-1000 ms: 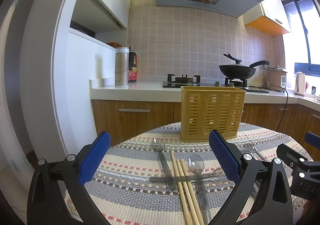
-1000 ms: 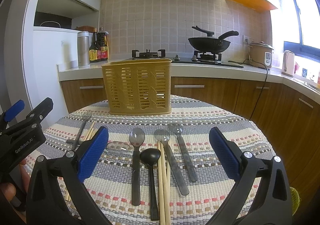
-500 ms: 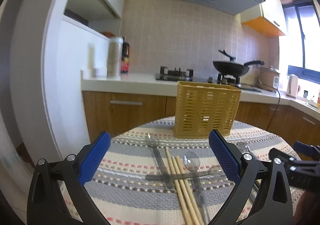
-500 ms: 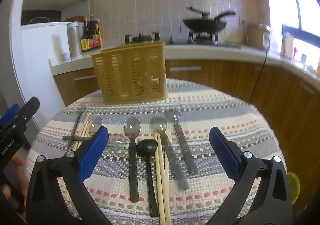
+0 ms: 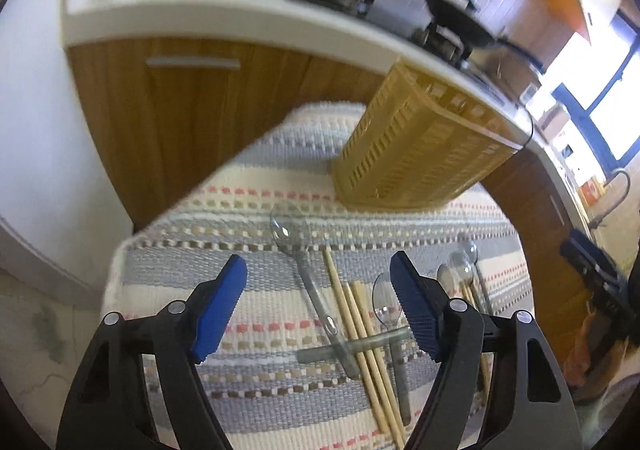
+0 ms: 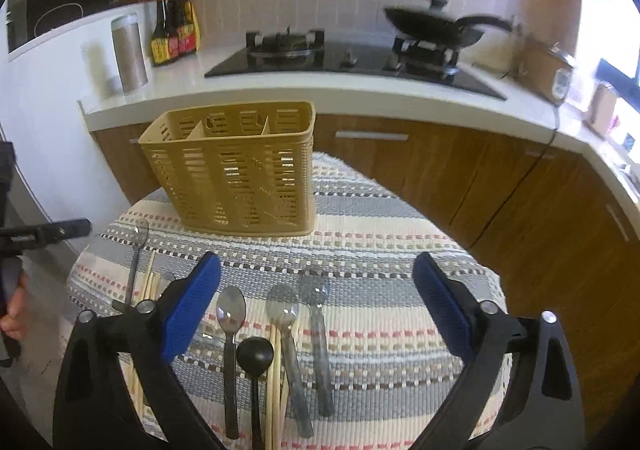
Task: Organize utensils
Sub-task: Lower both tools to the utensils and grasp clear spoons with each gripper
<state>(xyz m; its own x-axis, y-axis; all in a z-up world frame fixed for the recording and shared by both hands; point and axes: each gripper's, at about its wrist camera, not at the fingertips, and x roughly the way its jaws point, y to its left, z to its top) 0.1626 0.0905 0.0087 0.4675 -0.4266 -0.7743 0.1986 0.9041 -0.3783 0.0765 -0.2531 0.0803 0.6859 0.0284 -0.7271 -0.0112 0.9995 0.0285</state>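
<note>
**Utensils loose on the woven cloth, caddy empty behind**

On the round table's ribbed cloth (image 6: pixel 384 250), woven in grey, cream and pink dotted bands, the utensils lie in two loose groups. Nearer the right gripper (image 6: pixel 316 310) are a steel spoon (image 6: pixel 231 334), a matte black ladle-shaped spoon (image 6: pixel 255 362), two clear plastic spoons (image 6: pixel 286 334) and pale wooden chopsticks (image 6: pixel 275 378), all side by side with bowls pointing toward the caddy. Under the left gripper (image 5: pixel 318 292) a clear spoon (image 5: pixel 298 250) lies across another see-through spoon (image 5: pixel 386 310) and a second set of chopsticks (image 5: pixel 360 338) in a crossed heap.

Behind them stands the tan plastic caddy (image 6: pixel 236 177), a slotted lattice box with dividers splitting its top into compartments; nothing shows inside it.

Both tongs are spread with nothing between their ribbed blue pads (image 6: pixel 192 310); each has just been narrowing a little, the left more than the right.

Beyond the table run wood-grain cabinets under a white counter (image 6: pixel 360 93), bearing a glass hob (image 6: pixel 352 61) with a black wok (image 6: pixel 436 29), dark sauce bottles (image 6: pixel 174 33) and a steel canister (image 6: pixel 129 53). A person's fingers (image 6: pixel 14 314) show at the left edge of the right wrist view.
</note>
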